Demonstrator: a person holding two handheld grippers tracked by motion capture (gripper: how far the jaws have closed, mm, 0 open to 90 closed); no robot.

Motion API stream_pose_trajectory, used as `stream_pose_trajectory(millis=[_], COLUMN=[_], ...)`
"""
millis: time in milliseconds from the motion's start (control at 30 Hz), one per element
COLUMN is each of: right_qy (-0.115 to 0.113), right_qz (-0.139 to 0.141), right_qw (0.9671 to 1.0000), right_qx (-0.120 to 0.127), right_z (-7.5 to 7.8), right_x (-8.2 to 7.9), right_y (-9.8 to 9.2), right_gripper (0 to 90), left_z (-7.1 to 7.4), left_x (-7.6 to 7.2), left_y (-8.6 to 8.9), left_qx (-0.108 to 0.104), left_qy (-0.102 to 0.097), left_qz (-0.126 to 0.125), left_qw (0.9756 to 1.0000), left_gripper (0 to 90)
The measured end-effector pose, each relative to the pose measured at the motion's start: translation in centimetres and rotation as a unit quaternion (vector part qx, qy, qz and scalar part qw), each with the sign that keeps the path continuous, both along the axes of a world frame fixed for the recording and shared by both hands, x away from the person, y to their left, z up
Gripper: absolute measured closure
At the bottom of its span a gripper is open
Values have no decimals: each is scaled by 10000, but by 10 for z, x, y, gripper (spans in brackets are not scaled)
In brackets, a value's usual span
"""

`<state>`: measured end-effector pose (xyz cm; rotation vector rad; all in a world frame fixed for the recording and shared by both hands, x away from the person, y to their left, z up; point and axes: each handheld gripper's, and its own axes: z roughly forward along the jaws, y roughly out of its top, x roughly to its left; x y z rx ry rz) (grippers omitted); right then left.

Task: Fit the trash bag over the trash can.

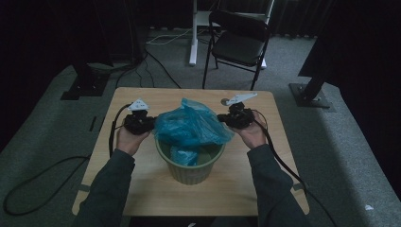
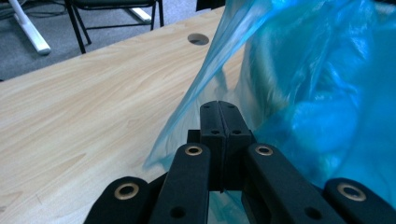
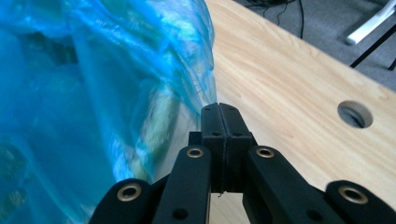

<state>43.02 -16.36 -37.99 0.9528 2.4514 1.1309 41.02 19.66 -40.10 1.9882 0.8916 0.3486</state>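
Dim room, grey carpet, folding chair behind wooden counter.
High view: green bin mid-counter, blue bag bunched over rim; left gripper at bag's left edge, right gripper at right edge.
Left gripper view: jaws pressed together, bag film pinched at tips.
Right gripper view: jaws pressed together beside bag edge; pinch unclear. Cable hole in counter.

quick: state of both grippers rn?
Left gripper: shut, pinching the edge of the blue plastic bag.
Right gripper: shut at the bag's edge; whether film is caught cannot be told.
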Motion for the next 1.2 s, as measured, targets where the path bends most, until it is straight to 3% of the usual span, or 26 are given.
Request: stream_pose_trajectory(millis=[267,500,667,767,867,1200], right_qy=[270,266,255,163,-46,-458], right_qz=[70,99,18,-16,-105,-25], right_qw=[9995,9985,9983,9988,9995,9989], right_qx=[-171,-476,-528,-464,-282,123], right_z=[-10,-17,-18,-15,-7,16], right_x=[-4,-13,-18,-20,-25,-44], right_y=[-5,-7,-14,-19,-25,-38], right_gripper=[899,899,898,877,769,702], left_z=[-7,-12,-11,-6,1,16], left_x=[-3,-5,-7,-11,-18,-34], left_y=[1,5,12,18,22,33], left_qx=[127,175,122,-38,-180,-509], left_qy=[73,110,108,40,-81,-258], left_qz=[2,62,173,209,159,54], left_qw=[9999,9998,9997,9998,9997,9984], left_gripper=[895,895,894,849,780,688])
